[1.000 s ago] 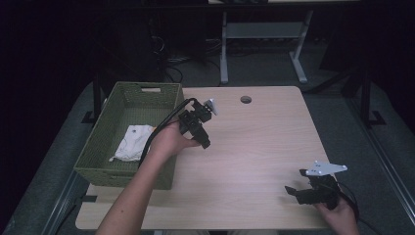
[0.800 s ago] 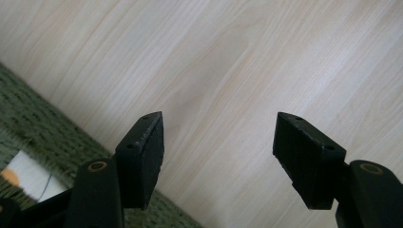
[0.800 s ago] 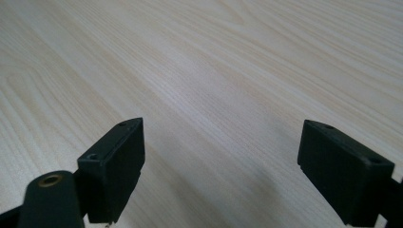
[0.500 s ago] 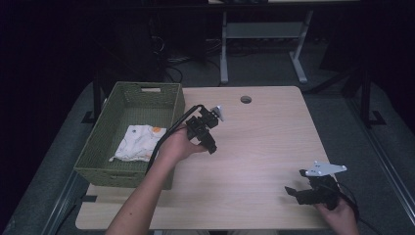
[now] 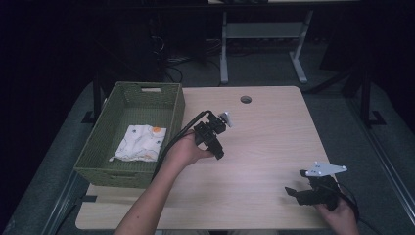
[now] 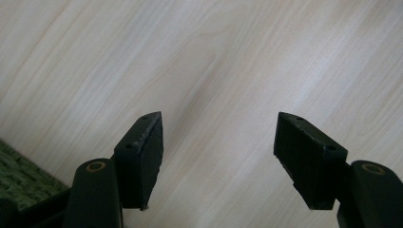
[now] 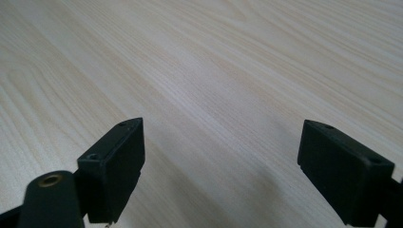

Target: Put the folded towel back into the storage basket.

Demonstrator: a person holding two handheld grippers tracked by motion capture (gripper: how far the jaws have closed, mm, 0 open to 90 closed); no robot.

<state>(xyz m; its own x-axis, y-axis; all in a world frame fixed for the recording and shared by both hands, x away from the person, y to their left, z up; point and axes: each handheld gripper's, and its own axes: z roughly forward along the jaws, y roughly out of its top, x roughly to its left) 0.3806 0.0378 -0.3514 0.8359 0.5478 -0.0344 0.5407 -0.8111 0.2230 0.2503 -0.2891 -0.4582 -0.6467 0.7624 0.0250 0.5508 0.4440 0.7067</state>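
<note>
From the high view, your left gripper (image 5: 216, 142) hangs over bare table (image 5: 264, 137), just right of the green basket (image 5: 173, 105). The white cloth (image 5: 139, 143) lies flat inside the basket, towards its near end, apart from both tools. Your right gripper (image 5: 306, 192) rests low at the near right corner, well away from everything. The risk here, as I judge it: the cable trailing from your left gripper runs close to the basket's near corner, so a swing back could snag the rim and drag or tip the basket. The cloth has orange marks, but no writing can be read on it.

In the left gripper view, your jaws stand wide apart with nothing between them, above plain wood; a strip of basket weave (image 6: 19, 175) shows at the lower left. Going in from this angle, a jaw could catch the wall instead of clearing it.

In the right gripper view, the jaws are also spread wide and empty over the wood. No labels or brands can be read.
</note>
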